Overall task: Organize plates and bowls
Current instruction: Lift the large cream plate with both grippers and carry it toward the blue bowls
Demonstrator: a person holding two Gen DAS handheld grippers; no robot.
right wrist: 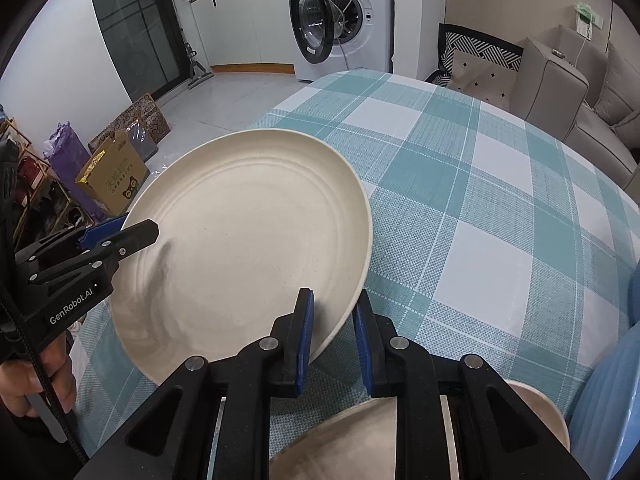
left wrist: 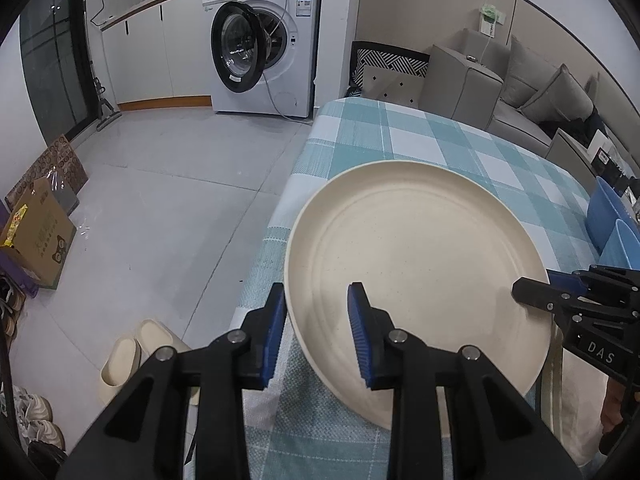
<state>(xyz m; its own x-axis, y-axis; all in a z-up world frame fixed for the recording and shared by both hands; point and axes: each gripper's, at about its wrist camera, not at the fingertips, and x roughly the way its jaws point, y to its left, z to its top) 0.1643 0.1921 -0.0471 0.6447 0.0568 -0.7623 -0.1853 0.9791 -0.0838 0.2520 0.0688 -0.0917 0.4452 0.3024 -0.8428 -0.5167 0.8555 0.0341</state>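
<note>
A large cream plate [left wrist: 416,256] [right wrist: 248,240] hangs over the left edge of the teal plaid tablecloth [right wrist: 460,184], gripped at two opposite spots on its rim. My left gripper [left wrist: 316,320] [right wrist: 140,232] is shut on the plate's near-left rim, one blue pad above it and one below. On the other side my right gripper [right wrist: 332,332] [left wrist: 524,290] is shut on the rim. Another cream dish [right wrist: 352,440] lies under the right gripper, partly hidden by it. Blue dishes [left wrist: 604,212] stand at the table's right edge.
A light blue dish [right wrist: 612,400] sits at the right. Beyond the table are a washing machine [left wrist: 272,40] with its door open, a grey sofa [left wrist: 532,88], a cardboard box [left wrist: 40,232] and slippers [left wrist: 132,352] on the floor. A hand [right wrist: 28,380] holds the left gripper's handle.
</note>
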